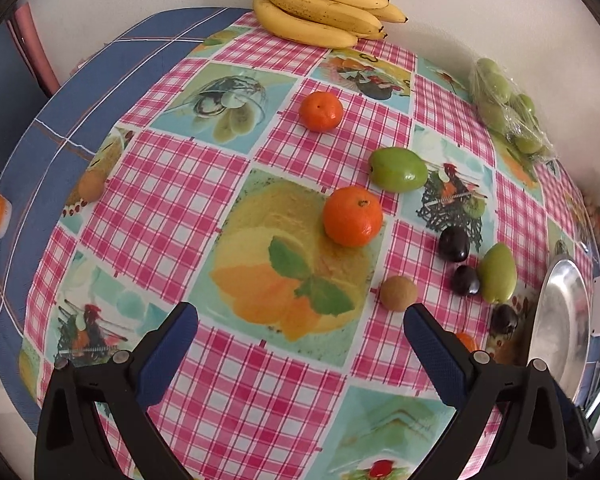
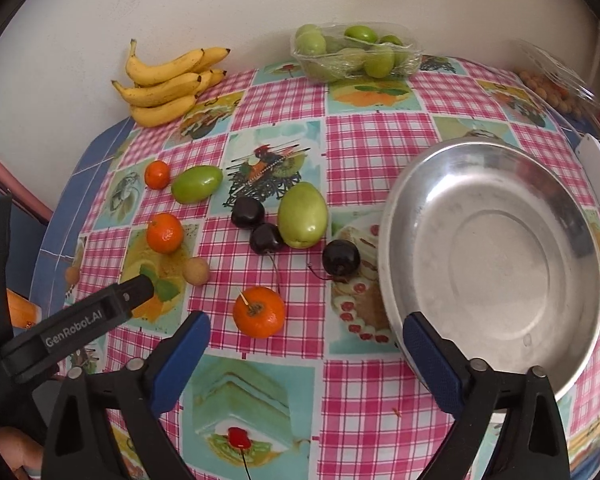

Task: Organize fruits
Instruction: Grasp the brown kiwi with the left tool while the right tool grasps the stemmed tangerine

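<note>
The tabletop (image 2: pixel 364 392) wears a pink-checked cloth printed with fruit and dessert panels; a blue grid-patterned cloth (image 1: pixel 60 112) shows under it at the left edge. The far edge meets a plain pale wall (image 2: pixel 260 4).

A round metal bowl (image 2: pixel 496 264) stands near the right edge and holds nothing. Against the wall at the far edge sits a clear tray of green fruit (image 2: pixel 352 54) wrapped in film, and in the far right corner lies a clear plastic pack (image 2: pixel 556 84) of small brownish fruit, too blurred to name.

A bunch of bananas (image 2: pixel 168 84) lies at the far left corner. The rest of the loose fruit is spread across the middle of the cloth, left of the bowl: three mandarins (image 2: pixel 259 312), two green fruits (image 2: pixel 302 216), three dark cherries (image 2: pixel 341 257) and a small tan round fruit (image 2: pixel 196 271). Another small tan fruit (image 1: pixel 91 186) sits at the left edge.

The left gripper (image 1: pixel 300 320) hovers over the printed orange panel, its fingers spread wide and clasping nothing. The right gripper (image 2: pixel 306 330) hangs beside the bowl's near rim, fingers likewise released, the nearest mandarin just ahead of them and untouched.
</note>
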### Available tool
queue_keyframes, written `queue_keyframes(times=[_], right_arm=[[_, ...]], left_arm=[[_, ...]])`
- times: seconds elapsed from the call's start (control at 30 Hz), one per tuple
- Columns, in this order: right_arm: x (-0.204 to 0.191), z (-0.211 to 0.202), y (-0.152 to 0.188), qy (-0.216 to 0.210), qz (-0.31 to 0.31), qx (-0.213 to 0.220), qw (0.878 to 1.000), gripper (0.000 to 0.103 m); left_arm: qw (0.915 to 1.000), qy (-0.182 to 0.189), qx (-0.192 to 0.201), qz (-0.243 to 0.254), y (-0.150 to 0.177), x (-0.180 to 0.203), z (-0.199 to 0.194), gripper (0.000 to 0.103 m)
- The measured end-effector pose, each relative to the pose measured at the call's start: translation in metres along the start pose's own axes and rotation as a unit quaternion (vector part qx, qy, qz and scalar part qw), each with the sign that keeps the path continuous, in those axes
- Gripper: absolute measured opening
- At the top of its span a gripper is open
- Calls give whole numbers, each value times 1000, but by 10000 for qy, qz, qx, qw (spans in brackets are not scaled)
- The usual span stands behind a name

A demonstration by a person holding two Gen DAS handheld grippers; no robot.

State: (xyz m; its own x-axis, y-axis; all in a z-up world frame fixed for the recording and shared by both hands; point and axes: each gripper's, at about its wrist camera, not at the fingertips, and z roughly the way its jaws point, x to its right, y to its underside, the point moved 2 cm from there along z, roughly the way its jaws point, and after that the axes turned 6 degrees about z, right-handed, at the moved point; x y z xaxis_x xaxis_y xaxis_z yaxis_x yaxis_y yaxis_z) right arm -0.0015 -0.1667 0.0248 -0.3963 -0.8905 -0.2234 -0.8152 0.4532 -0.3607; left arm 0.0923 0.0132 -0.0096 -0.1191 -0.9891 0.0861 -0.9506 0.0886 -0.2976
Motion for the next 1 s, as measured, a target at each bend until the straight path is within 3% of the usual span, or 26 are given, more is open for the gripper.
queue_keyframes(times=[0.1, 0.23, 0.53, 0.87, 1.0], right_arm=[[-7, 8, -3, -17, -54, -116, 9999, 87], [-16, 19, -7, -49, -173, -236, 9996, 77], [-21, 42, -11, -190, -138, -598, 9979, 50], [-25, 55, -13, -417, -68, -890, 9951, 40], [-26, 57, -13, -408, -101, -911, 9950, 40]], left_arm=[[9999, 57, -19, 100, -7, 9, 1, 94], [9995, 235, -100, 202, -13, 20, 6, 91], [9970, 589, -487, 103, -19, 35, 27, 75], [9955, 708, -634, 9, -16, 47, 42, 31], [9952, 740, -635, -105, -21, 53, 43, 27]])
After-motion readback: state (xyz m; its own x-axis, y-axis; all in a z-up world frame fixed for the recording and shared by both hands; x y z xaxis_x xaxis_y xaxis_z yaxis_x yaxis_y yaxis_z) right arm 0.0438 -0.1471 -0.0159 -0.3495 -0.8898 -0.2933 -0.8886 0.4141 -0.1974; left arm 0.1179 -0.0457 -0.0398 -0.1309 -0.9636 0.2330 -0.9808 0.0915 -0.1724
